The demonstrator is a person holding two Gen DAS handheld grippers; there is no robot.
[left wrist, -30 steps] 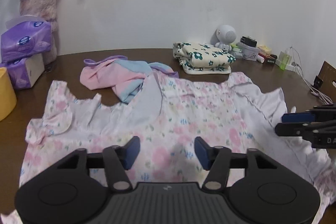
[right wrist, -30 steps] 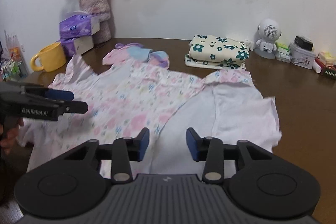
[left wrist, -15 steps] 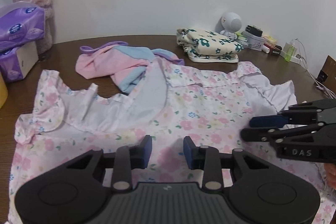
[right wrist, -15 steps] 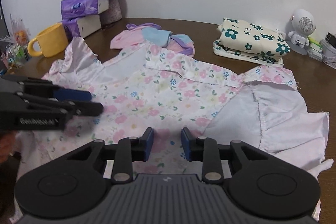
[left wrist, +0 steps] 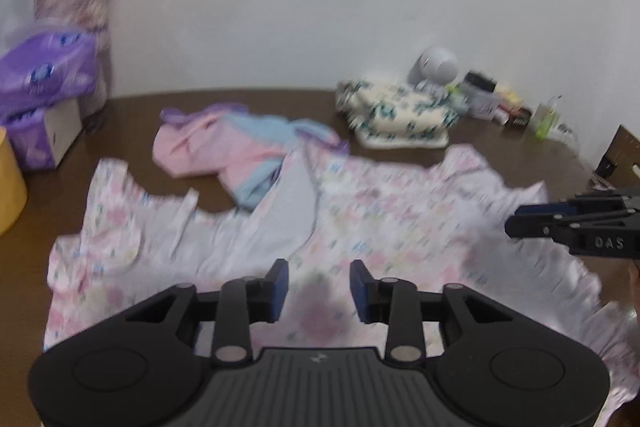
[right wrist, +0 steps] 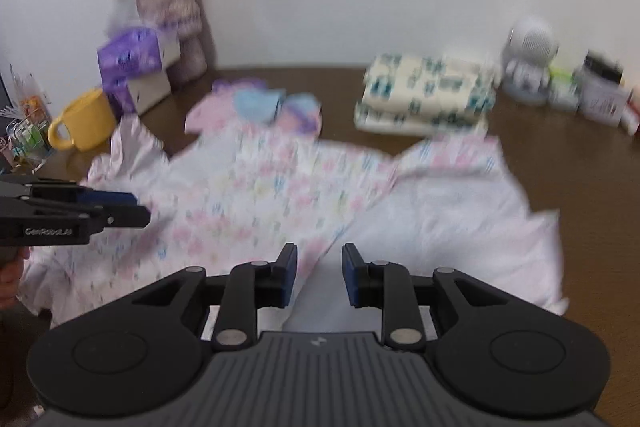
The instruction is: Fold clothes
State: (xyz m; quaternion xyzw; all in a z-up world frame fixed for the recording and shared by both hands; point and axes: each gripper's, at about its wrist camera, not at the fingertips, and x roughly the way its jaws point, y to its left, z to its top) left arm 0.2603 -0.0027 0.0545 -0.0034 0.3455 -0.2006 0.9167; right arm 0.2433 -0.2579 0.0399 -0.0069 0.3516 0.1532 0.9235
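A pink floral garment lies spread on the brown table, partly turned back so its pale lining shows. My left gripper hovers over its near edge. Its jaws are opening, and only cloth lying flat below shows in the gap. My right gripper hangs above the garment where print meets lining, open with nothing pinched. Each gripper shows in the other's view: the right gripper at the right edge, the left gripper at the left edge.
A crumpled pink and blue garment lies behind the floral one. A folded cream floral stack sits at the back. Purple tissue packs, a yellow mug and a flower vase stand left. A white robot figure and small items stand right.
Both grippers' jaws narrowed from a second ago; the left has since widened a little. Both views pushed forward over the garment, then drew back. The garment lies as before.
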